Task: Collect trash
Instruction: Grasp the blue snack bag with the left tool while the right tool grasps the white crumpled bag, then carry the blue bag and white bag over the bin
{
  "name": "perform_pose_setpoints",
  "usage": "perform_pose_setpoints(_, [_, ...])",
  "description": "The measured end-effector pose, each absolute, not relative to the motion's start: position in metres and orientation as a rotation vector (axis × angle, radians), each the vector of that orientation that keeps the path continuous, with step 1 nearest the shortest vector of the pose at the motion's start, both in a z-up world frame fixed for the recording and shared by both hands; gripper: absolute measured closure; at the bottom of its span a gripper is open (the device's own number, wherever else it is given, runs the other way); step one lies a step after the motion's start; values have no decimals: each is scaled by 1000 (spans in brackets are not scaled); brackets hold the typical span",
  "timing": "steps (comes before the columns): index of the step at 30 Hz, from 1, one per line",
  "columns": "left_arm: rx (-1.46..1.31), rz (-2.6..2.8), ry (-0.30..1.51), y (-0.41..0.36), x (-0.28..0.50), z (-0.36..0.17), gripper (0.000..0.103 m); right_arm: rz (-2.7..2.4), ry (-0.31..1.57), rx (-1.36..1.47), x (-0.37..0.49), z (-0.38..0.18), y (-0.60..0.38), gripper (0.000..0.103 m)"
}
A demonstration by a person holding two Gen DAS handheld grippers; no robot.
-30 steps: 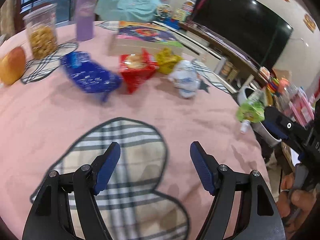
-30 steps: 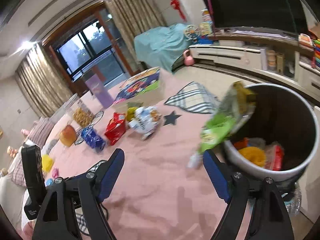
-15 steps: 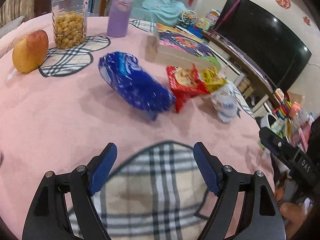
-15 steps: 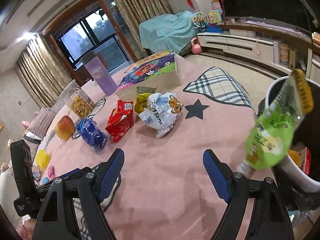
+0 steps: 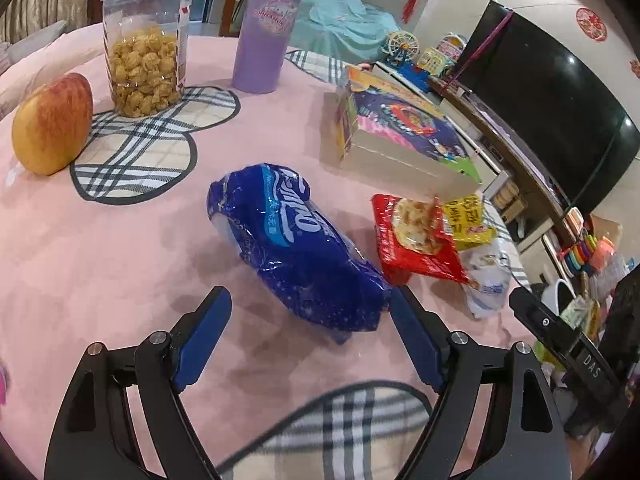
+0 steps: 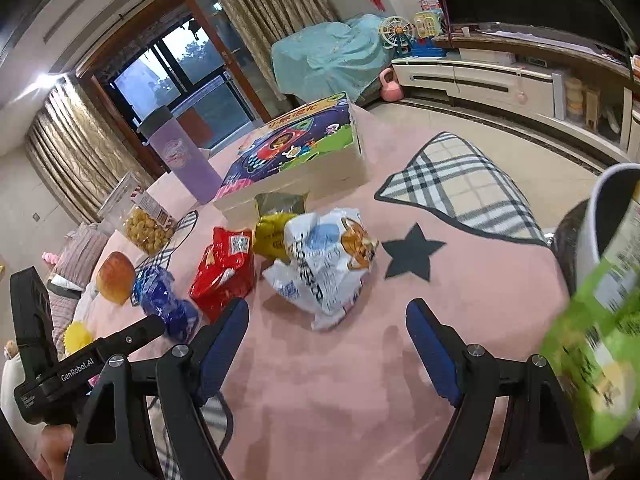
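Observation:
A crumpled blue wrapper (image 5: 296, 256) lies on the pink tablecloth, and its near end reaches in between the tips of my left gripper (image 5: 308, 300). The jaws are opening and the pads do not touch it. To its right lie a red snack packet (image 5: 408, 236), a yellow packet (image 5: 468, 220) and a white printed bag (image 5: 488, 276). My right gripper (image 6: 328, 312) stands open and empty, just short of the white bag (image 6: 324, 260). A green pouch (image 6: 592, 360), blurred, is at the right beside the white bin (image 6: 612, 200).
An apple (image 5: 52, 124), a clear jar of popcorn (image 5: 144, 68) and a purple tumbler (image 5: 268, 32) stand at the back left. A colourful flat box (image 5: 400, 128) lies behind the packets. Plaid mats (image 5: 140, 152) lie on the cloth. A TV and low cabinet stand beyond.
My left gripper has closed in on the blue wrapper, which now fills the view between its tips. My right gripper has swung away from the bin toward the white bag; the green pouch has dropped rightward.

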State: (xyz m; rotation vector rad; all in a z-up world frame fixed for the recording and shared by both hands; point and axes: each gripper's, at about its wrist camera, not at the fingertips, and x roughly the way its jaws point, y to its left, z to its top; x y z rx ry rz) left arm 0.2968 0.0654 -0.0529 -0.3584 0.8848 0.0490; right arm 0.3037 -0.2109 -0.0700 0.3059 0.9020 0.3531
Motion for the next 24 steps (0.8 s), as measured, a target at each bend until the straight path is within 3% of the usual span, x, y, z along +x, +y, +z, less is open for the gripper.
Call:
perform_pose_setpoints(3, [-357, 38, 881, 66, 302, -59, 24, 335, 913, 296, 310, -76, -207, 21])
perform_pose_setpoints(5, [-342, 20, 889, 64, 304, -63, 51, 332, 929, 303, 316, -81, -207, 22])
perform_pose_setpoints(7, [-321, 3, 889, 61, 306, -66, 58, 343, 941, 303, 319, -86, -205, 37])
perform_pose_setpoints(8, [-310, 0, 884, 59, 305, -66, 61, 350, 949, 298, 320, -88, -203, 58])
perform_pose_setpoints(11, [-279, -8, 872, 56, 300, -64, 70, 365, 949, 288, 316, -89, -201, 71])
perform_pose_setpoints(24, [-254, -94, 833, 28, 261, -45, 74, 313, 891, 349, 281, -70, -239, 75])
